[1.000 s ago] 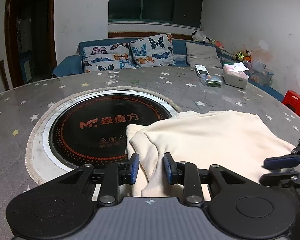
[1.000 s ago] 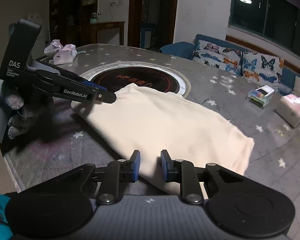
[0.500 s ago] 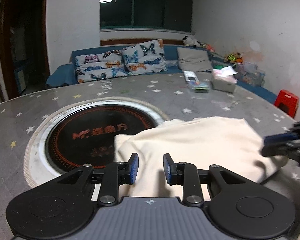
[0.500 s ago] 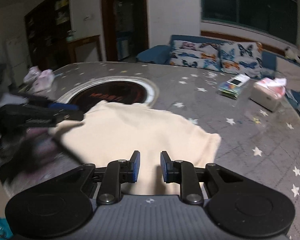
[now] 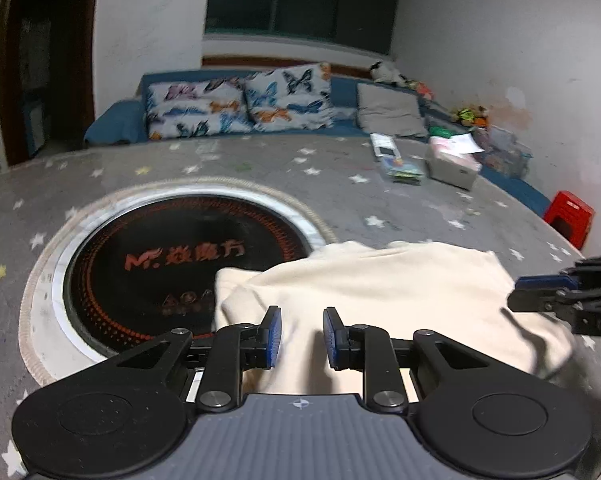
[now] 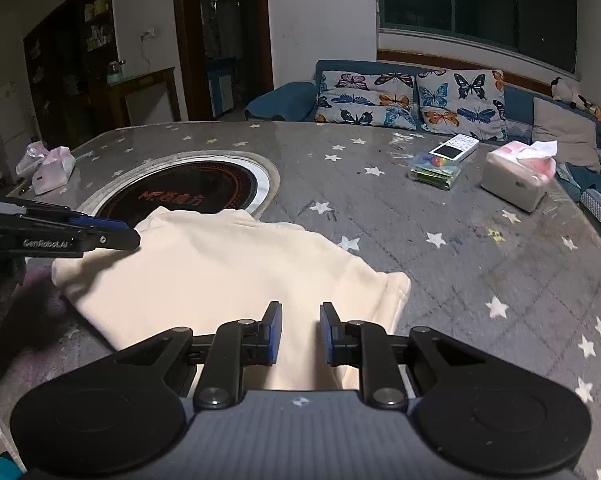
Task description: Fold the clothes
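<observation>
A cream garment [image 5: 380,288] lies bunched on a grey, star-patterned tablecloth [image 5: 340,184], filling the lower centre of both views, its far-left edge overlapping the round black hob [image 5: 180,264] set into the table. In the left wrist view, the left gripper [image 5: 301,338] sits at the bottom centre with its blue-padded jaws closing; a narrow gap remains between them and cloth shows in that gap, but the pads do not visibly press on it. The right gripper [image 5: 540,292] enters at the right edge of that view, over the garment's right end. In the right wrist view, the right gripper [image 6: 300,334] likewise stands with a narrow gap above the garment's near edge, its pads not visibly clamped on the fabric. The left gripper [image 6: 112,236] reaches in from the left edge, its tips at the garment's upper-left corner. A tissue box [image 6: 516,176] and a small packet [image 6: 436,170] rest in the upper right; butterfly cushions [image 6: 412,98] line the sofa behind.
</observation>
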